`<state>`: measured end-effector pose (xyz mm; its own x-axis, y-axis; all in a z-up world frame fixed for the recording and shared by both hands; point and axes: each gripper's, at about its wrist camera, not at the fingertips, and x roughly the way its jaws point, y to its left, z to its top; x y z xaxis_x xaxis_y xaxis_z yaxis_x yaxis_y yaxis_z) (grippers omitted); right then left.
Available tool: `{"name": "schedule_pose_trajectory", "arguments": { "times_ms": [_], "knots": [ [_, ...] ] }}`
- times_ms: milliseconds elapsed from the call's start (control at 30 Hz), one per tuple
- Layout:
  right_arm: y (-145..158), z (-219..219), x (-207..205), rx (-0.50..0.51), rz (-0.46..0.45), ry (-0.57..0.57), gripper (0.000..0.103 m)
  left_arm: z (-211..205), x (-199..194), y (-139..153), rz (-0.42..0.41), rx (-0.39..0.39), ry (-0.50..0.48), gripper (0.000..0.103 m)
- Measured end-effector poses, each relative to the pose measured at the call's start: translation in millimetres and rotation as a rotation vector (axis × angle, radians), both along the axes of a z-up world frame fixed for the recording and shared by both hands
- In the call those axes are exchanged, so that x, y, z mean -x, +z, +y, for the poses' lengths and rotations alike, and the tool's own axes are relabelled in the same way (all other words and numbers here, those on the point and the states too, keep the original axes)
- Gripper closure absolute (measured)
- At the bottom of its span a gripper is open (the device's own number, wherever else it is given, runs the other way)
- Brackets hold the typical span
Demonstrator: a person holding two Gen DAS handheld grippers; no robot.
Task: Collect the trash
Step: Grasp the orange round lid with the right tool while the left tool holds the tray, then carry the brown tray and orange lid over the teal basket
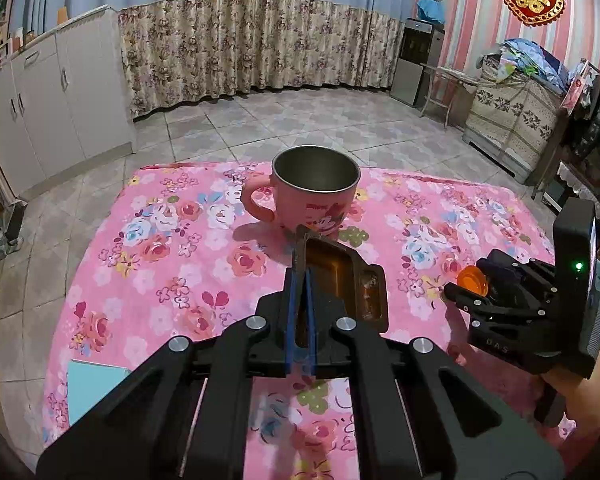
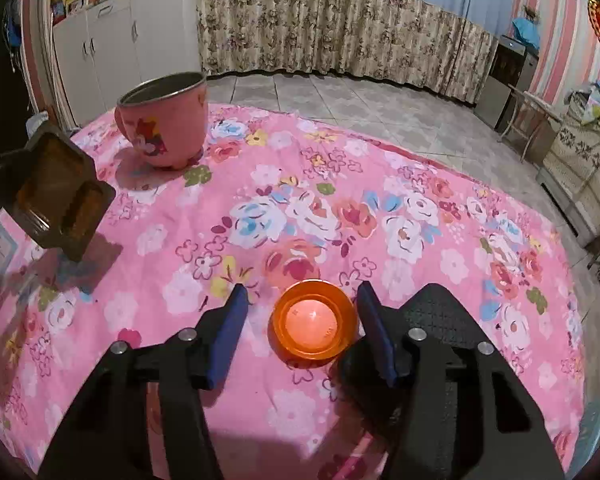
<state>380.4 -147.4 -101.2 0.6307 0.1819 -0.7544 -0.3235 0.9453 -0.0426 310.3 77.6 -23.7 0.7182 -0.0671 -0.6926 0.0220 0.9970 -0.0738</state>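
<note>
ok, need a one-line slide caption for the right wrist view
Right tongs open around an orange cap on the floral tablecloth; left tongs hold a brown plastic tray near the pink mug.

My desk is covered edge to edge by a pink cloth printed with roses. A pink steel-lined mug with a cartoon print stands upright toward its far side. A small round orange translucent plastic cap lies on the cloth nearer me. A pale blue paper sheet rests at the near left edge.
</note>
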Motion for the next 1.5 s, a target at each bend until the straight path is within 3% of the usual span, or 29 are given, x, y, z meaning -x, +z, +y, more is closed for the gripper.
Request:
{"name": "schedule_pose_trajectory", "arguments": {
  "times_ms": [33,200,433,700,967,1133,1500],
  "knots": [
    [-1,-2,0,-0.018,0.017,0.003,0.063,0,0,0,0.0,0.001,-0.001,0.099],
    [3,-5,7,-0.054,-0.005,-0.004,0.063,-1,0,0,0.001,0.002,-0.001,0.1],
    [34,-25,27,-0.113,-0.08,-0.025,0.063,-18,5,16,-0.024,-0.012,-0.018,0.1],
    [63,-86,59,-0.158,-0.141,-0.106,0.063,-68,24,44,-0.073,-0.045,-0.075,0.1],
    [95,-193,110,-0.193,-0.209,-0.283,0.063,-163,44,65,-0.114,-0.051,-0.203,0.099],
    [106,-267,149,-0.105,-0.251,-0.441,0.063,-236,55,68,-0.121,-0.036,-0.31,0.099],
    [102,-422,227,-0.134,-0.26,-0.729,0.063,-397,88,67,-0.143,-0.04,-0.525,0.099]
  ]
}}
